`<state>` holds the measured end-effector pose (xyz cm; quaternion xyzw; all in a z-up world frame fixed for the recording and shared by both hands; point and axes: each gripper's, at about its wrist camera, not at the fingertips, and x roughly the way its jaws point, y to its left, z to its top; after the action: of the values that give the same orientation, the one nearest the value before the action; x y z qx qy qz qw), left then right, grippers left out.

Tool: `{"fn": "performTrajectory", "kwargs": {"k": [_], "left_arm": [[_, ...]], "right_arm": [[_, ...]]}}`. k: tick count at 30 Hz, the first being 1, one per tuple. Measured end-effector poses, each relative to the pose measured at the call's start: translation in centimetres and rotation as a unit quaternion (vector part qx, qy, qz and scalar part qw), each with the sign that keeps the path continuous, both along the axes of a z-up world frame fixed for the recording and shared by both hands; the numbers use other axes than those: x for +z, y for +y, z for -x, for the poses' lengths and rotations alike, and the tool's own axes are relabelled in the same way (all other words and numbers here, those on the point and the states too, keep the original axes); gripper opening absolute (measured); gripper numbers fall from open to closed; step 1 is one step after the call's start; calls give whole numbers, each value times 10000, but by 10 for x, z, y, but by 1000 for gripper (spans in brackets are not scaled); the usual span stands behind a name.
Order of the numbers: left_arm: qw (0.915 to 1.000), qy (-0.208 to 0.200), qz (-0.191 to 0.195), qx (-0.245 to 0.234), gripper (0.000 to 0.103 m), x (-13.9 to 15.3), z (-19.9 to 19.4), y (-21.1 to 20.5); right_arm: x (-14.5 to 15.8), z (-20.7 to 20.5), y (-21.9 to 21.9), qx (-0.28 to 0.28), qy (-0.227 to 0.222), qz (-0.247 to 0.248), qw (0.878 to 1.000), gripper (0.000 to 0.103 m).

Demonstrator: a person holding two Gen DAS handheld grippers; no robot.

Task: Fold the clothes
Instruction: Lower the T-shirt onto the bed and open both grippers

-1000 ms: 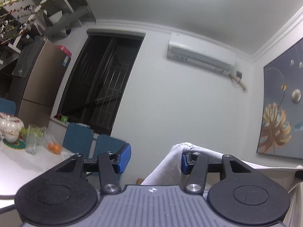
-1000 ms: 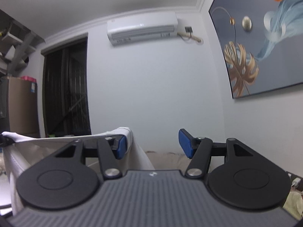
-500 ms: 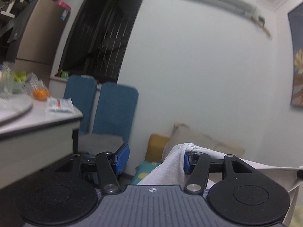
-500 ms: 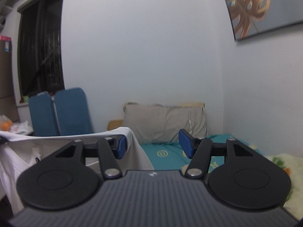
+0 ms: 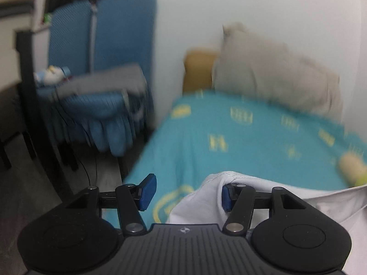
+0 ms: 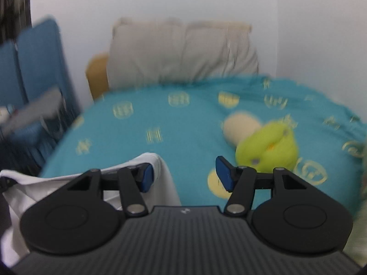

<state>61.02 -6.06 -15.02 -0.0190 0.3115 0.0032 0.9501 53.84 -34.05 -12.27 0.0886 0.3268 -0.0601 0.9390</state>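
White cloth — the shirt (image 5: 263,197) — hangs stretched between the two claws above the bed (image 5: 229,142). Left wrist view: the left claw (image 5: 185,191) has its blue pads (image 5: 148,190) set well apart; the shirt is draped over the right-hand finger alone, its hem bunched around that pad, and the fabric runs off to the right edge of the frame. Nothing lies between the pads but the teal bedcover below. Right wrist view: the right claw (image 6: 182,175) likewise stands wide, with the shirt (image 6: 158,171) hooked over its left-hand finger and falling away to the lower left. In both views the cloth is carried on one finger rather than pinched between two.

Background, both views blurred: a teal bedcover with yellow motifs, a beige pillow (image 5: 275,78) propped against the white wall at the head of the bed, and a tan block (image 5: 197,68) just beside the pillow. A lime-green plush toy (image 6: 268,146) with a cream part lies on the bedcover, to the right of the right claw — its exact form cannot be made out through the blur. Blue chairs (image 5: 101,45) stand to the left of the bed, one seat bearing a grey flat object (image 5: 101,82), probably folded cloth.
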Motion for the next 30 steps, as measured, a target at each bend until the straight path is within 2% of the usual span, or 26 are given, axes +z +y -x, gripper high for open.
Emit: {"fn": "performTrajectory", "kwargs": {"k": [1,2,3,5,6,7,8,9,12,17,21,28,30], "left_arm": [[9997,230,-35,-113,60,-10,-10,-3],[9985,465,-69,-287,61,-16,-18,-7],[9966,663,-133,-466,68,-20,-24,-8],[9919,980,-209,-783,83,-23,-30,-10],[9902,1046,-207,-906,83,-21,-30,-10],[9903,974,-155,-981,84,-16,-24,-9],[9904,902,-89,-1046,88,-11,-18,-6],[9905,832,2,-1094,93,-4,-10,-3],[9913,614,168,-1151,95,21,21,9],[9912,40,136,-1317,95,72,100,33],[9909,-361,65,-1295,95,109,172,56],[9889,-859,290,-1176,95,167,332,82],[9886,-930,222,-1159,95,180,373,84]], "right_arm": [[-19,-17,-3,37,158,-25,9999,60],[-29,-26,2,323,393,-20,9987,63],[-37,-32,8,655,641,-10,9958,64],[-38,-31,22,1030,540,203,9930,69],[-34,-28,24,1153,438,110,9923,73],[-28,-24,25,1156,324,-72,9927,81],[-22,-21,26,1138,208,-266,9929,83],[-16,-16,27,1116,101,-404,9929,83],[5,15,30,879,-221,-434,9949,83],[49,92,38,577,-785,-619,9933,83],[83,174,51,442,-1109,-531,9914,83],[132,315,65,259,-1431,-550,9878,83],[145,348,67,223,-1501,-500,9872,83]]}}
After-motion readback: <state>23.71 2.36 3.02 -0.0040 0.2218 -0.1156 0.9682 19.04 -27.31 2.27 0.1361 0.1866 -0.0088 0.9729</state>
